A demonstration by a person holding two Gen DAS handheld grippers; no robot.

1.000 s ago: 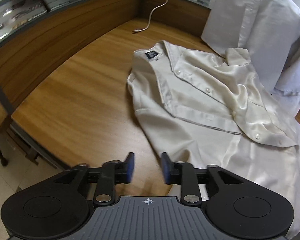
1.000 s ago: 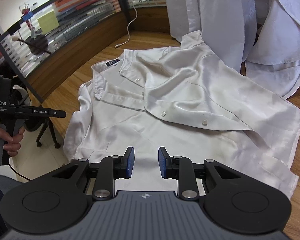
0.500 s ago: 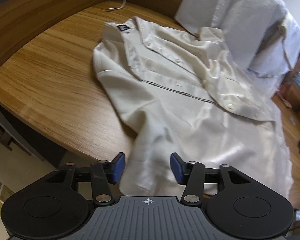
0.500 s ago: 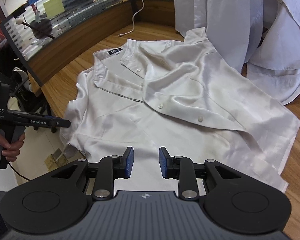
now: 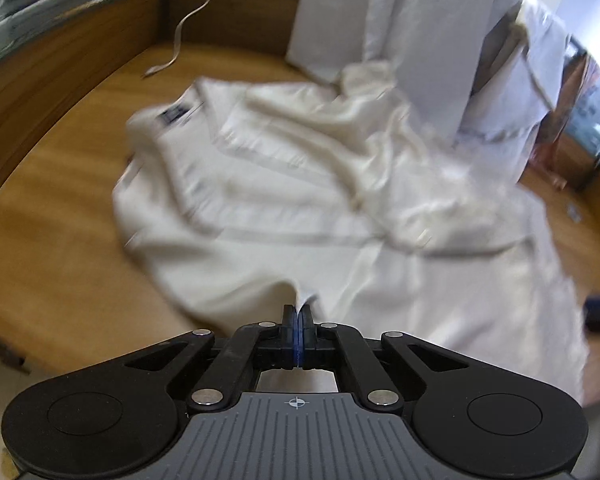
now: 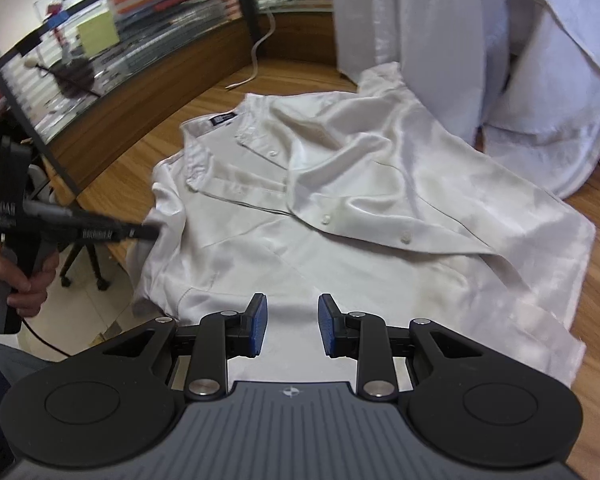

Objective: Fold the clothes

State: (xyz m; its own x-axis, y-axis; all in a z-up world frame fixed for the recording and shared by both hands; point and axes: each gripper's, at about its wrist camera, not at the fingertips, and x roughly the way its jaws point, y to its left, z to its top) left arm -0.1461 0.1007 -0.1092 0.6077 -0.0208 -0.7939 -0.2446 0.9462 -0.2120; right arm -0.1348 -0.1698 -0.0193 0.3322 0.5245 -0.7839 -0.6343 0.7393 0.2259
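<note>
Shirt [image 6: 340, 208]: we count one cream one, spread open on the wooden table [image 6: 148, 160], collar toward the far side, two buttons plainly showing along its folded-over front. At the far left of the right wrist view we see one hand [image 6: 16, 280] round a black grip, and that left gripper [image 5: 299, 322] reaches the sleeve at the table's near left edge. Its own view (badly blurred) shows the two fingers pressed together with a peak of shirt fabric rising from between them, so it has clamped onto the cloth. Further right, the right gripper [image 6: 292, 326] hangs over the shirt's lower front, its two blue pads [image 6: 259, 322] parted with bare fabric visible below the gap; we see nothing held there. Behind the shirt, to the right, pale garments [image 6: 440, 32] hang or lie heaped; we cannot count them. One white cable [image 6: 256, 64] trails across the table's far side.
</note>
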